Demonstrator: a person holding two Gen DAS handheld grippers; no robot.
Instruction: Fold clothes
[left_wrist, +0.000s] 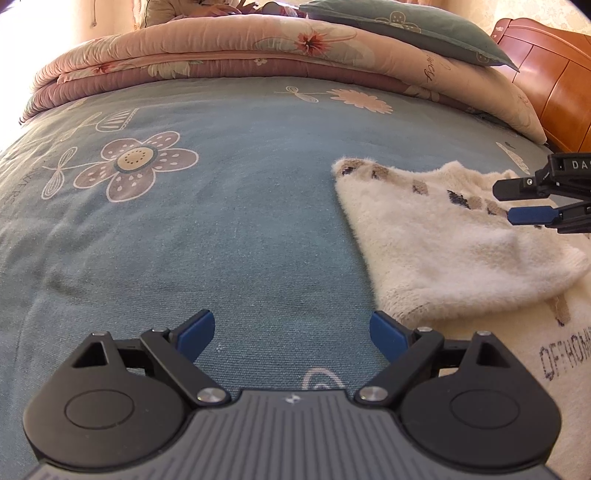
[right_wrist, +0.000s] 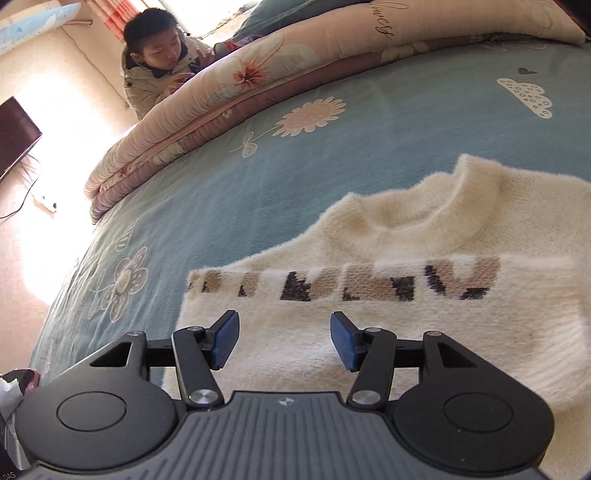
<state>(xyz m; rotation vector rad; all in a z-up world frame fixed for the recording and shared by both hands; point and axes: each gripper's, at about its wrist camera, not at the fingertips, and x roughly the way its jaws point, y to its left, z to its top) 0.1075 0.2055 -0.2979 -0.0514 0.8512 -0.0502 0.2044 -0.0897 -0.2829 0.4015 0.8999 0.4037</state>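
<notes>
A cream fuzzy sweater (left_wrist: 443, 251) with brown and dark lettering lies on the blue flowered bedsheet (left_wrist: 221, 221), at the right of the left wrist view. One part of it is folded over the body. In the right wrist view the sweater (right_wrist: 443, 332) fills the lower right, its collar (right_wrist: 461, 221) pointing away. My left gripper (left_wrist: 291, 325) is open over bare sheet, just left of the sweater's edge. My right gripper (right_wrist: 282, 325) is open above the sweater with nothing between its pads. It also shows at the right edge of the left wrist view as the right gripper (left_wrist: 504, 202).
A folded floral quilt (left_wrist: 221, 55) runs along the far side of the bed, with a teal pillow (left_wrist: 406, 26) on it. A wooden headboard (left_wrist: 554, 85) stands at the far right. A person (right_wrist: 159, 62) leans on the quilt. A dark screen (right_wrist: 14, 133) is at the left.
</notes>
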